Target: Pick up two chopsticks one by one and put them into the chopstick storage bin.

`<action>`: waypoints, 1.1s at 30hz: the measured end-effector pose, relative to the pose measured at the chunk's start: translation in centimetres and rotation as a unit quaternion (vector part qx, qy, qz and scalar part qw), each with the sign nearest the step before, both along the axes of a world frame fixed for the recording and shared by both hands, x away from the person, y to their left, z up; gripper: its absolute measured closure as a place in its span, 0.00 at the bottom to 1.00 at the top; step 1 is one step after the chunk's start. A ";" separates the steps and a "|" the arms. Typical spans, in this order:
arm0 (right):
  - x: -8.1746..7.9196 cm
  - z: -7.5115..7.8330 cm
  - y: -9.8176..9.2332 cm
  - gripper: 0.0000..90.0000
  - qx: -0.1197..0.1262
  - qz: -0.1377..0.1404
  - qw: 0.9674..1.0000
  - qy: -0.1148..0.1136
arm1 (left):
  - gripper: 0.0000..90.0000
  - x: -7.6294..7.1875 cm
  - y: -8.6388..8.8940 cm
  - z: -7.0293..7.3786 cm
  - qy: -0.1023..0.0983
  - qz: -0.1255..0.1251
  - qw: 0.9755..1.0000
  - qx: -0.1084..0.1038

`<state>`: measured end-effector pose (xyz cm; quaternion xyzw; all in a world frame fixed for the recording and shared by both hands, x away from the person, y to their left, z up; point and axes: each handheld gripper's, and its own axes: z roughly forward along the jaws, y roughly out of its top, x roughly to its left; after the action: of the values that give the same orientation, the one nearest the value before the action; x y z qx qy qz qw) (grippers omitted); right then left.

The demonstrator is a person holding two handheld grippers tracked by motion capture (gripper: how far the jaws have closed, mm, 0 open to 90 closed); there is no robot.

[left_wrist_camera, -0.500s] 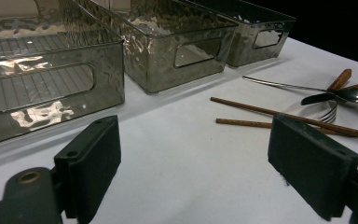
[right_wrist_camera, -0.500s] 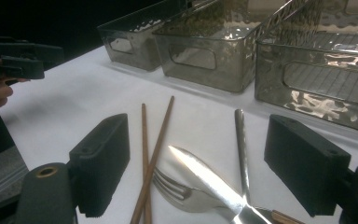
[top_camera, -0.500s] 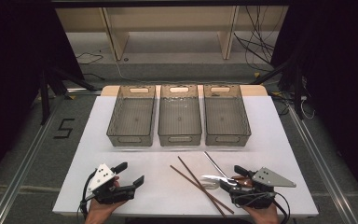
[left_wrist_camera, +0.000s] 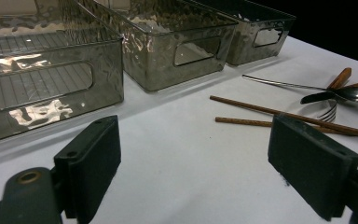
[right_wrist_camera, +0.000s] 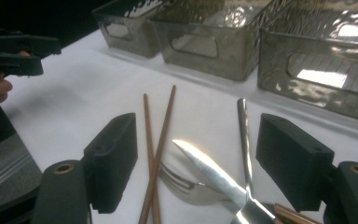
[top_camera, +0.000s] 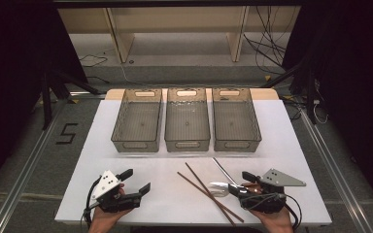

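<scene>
Two brown chopsticks [top_camera: 206, 191] lie crossed on the white table [top_camera: 291, 145], near the front. To their right are a spoon [top_camera: 223, 171], a knife [right_wrist_camera: 209, 170] and a fork [right_wrist_camera: 182, 184], their wooden handles [left_wrist_camera: 340, 78] toward the right hand. My right gripper [top_camera: 240, 183] is open, its jaws low on either side of the knife blade and fork [right_wrist_camera: 209, 163], touching neither. My left gripper [top_camera: 136, 180] is open at the front left over bare table, nothing between its pads [left_wrist_camera: 93, 163]. The chopsticks [left_wrist_camera: 279, 112] lie beyond its right jaw.
Three empty translucent grey bins stand side by side at the back of the table: left [top_camera: 133, 144], middle [top_camera: 187, 144] and right [top_camera: 237, 144]. The other hand and its gripper [right_wrist_camera: 9, 56] show far left in the right gripper view. Dark floor surrounds the table.
</scene>
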<state>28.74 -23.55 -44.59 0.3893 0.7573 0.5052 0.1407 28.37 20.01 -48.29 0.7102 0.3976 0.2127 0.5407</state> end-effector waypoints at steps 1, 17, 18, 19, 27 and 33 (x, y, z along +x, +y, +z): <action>0.1 0.2 0.1 0.36 -0.006 0.002 1.000 0.006 | 0.18 0.0 0.0 0.0 0.000 0.000 1.000 0.000; -0.1 0.0 4.5 0.63 -0.124 0.069 0.985 0.101 | 0.18 0.0 0.0 0.0 0.001 -0.001 1.000 0.002; -0.1 -0.2 4.7 0.66 -0.130 0.071 0.984 0.100 | 0.18 0.0 -0.1 0.0 0.001 -0.001 1.000 0.003; -0.2 -0.4 4.9 0.67 -0.134 0.074 0.983 0.103 | 0.18 0.0 -0.1 0.0 0.000 -0.001 1.000 0.002; -0.5 -1.9 5.6 0.76 -0.172 0.084 0.973 0.132 | 0.18 -0.1 0.0 0.0 0.000 -0.002 1.000 0.003; -0.9 -2.4 5.8 0.81 -0.185 0.079 0.969 0.142 | 0.18 -0.1 -0.1 0.0 -0.001 -0.003 1.000 0.005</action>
<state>27.88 -17.78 -47.03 0.3631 0.8782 0.3052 0.0615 28.27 19.93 -48.28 0.7138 0.3940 0.2135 0.5382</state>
